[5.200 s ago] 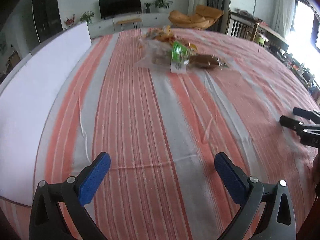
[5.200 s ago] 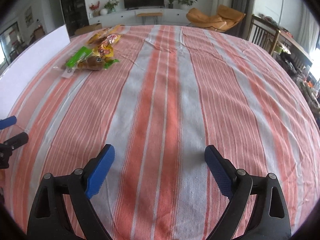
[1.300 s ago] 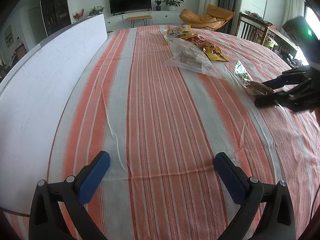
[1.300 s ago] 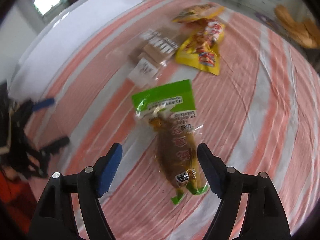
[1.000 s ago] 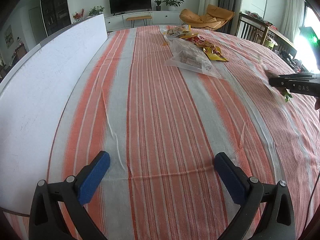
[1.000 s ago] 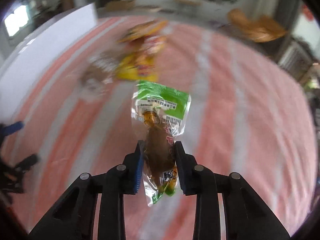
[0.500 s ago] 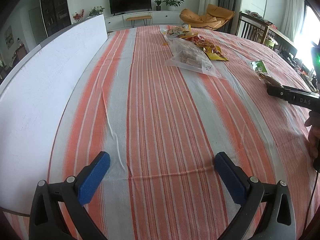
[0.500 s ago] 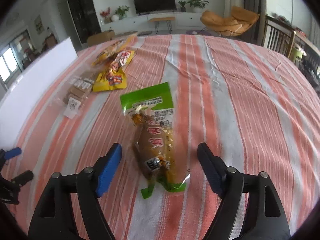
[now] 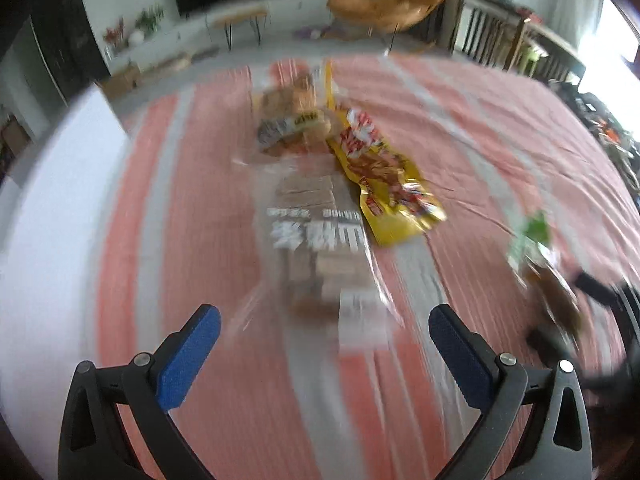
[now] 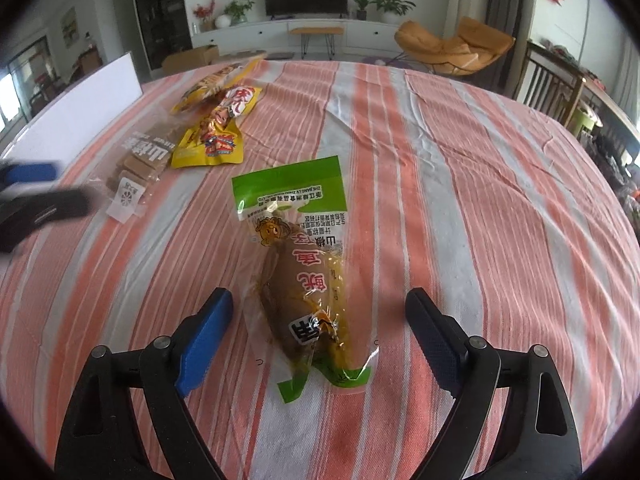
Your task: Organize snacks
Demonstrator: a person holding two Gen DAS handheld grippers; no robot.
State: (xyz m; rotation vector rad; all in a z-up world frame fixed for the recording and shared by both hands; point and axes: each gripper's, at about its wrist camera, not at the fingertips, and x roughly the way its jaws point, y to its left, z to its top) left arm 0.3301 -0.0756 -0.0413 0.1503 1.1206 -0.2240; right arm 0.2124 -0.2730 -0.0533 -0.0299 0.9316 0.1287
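— Between the blue pads of the right gripper [image 10: 316, 322], what do you see?

— One clear pouch with a green header [image 10: 298, 268], lying flat on the striped tablecloth [image 10: 460, 184]. Both jaws stand wide apart, one on each side of the pouch, and neither touches it. It holds a brown, sauce-coated piece of food.

— Any writing?

— Red Chinese characters, upside down from this side, and a line of small Latin letters across the green band that I cannot make out.

— And the left gripper [image 9: 324, 344]?

— Spread just as wide and gripping nothing. Its view is smeared with motion. Just ahead of it lies one clear bag of brown blocks [image 9: 320, 240] with bold white characters across the middle and a white label at the near end.

— How many snacks altogether?

— Four, I count. The green-topped pouch sits apart, to the right of the rest. The clear bag of blocks lies with one yellow packet [image 9: 388, 184] printed in red just beside it on the right, touching its edge. Behind those two is one more orange-yellow packet [image 10: 216, 80], partly under the yellow one.

— Anything else on the table?

— One white board [image 10: 80, 112] standing along the left edge.
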